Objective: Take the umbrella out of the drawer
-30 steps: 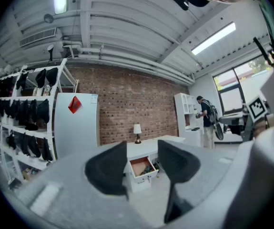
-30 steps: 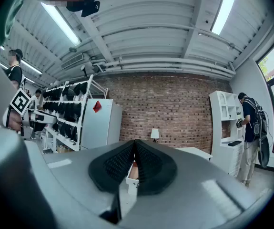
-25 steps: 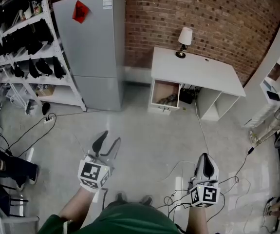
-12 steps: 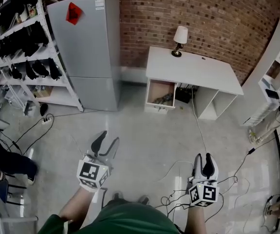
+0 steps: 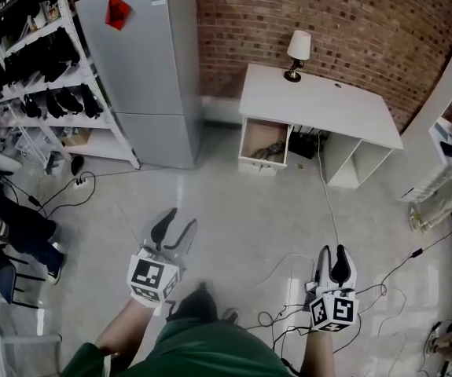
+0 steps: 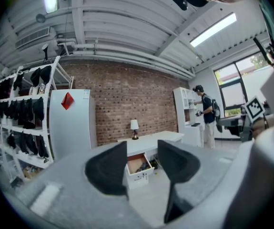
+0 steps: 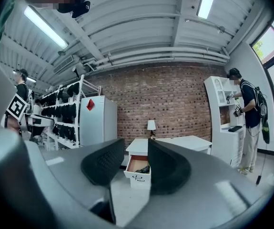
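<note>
The right gripper (image 5: 332,252) is just opening halfway, empty like the wide-open left gripper (image 5: 178,220), getting ready for the drawer (image 5: 259,166) at twelve o'clock.

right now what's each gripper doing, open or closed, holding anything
left gripper: open, empty
right gripper: open, its fingers have just been opening, nothing between them

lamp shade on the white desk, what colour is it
White or off-white. The lamp shade on the desk shows best in the head view.
</note>
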The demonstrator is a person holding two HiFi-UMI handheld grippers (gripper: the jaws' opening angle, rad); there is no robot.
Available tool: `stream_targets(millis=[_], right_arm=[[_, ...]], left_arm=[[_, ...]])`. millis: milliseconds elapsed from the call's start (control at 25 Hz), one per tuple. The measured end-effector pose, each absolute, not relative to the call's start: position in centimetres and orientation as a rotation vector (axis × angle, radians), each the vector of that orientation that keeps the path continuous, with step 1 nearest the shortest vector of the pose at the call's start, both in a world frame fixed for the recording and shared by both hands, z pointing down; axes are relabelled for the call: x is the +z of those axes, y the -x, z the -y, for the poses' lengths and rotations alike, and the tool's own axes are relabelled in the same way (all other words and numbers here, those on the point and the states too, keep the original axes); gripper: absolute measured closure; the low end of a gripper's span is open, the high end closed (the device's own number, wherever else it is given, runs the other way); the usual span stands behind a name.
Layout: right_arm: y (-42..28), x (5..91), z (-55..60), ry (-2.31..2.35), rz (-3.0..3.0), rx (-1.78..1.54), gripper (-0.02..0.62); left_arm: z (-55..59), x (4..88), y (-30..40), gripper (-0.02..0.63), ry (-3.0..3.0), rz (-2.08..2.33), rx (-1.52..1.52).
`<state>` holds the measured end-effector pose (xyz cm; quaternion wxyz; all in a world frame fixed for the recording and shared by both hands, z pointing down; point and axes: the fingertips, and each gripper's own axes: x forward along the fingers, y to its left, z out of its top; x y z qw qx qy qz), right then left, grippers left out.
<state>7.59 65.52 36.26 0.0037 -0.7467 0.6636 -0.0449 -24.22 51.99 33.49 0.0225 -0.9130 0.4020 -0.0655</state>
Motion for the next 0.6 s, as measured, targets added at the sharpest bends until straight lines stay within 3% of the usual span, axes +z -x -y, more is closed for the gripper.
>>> stream_targets(millis=[280, 600], right_arm=[[-9.6, 38.1, -58.6, 2.351, -2.103, -0.191, 0.46], [-12.8, 37.0, -45.9, 2.452, -2.082, -0.159, 0.459]], left_arm=[[-44.3, 35.9, 21.5, 0.405, 2.865, -1.245, -0.221], [-28.0, 34.7, 18.6, 0.405, 2.869, -1.231, -0.137]])
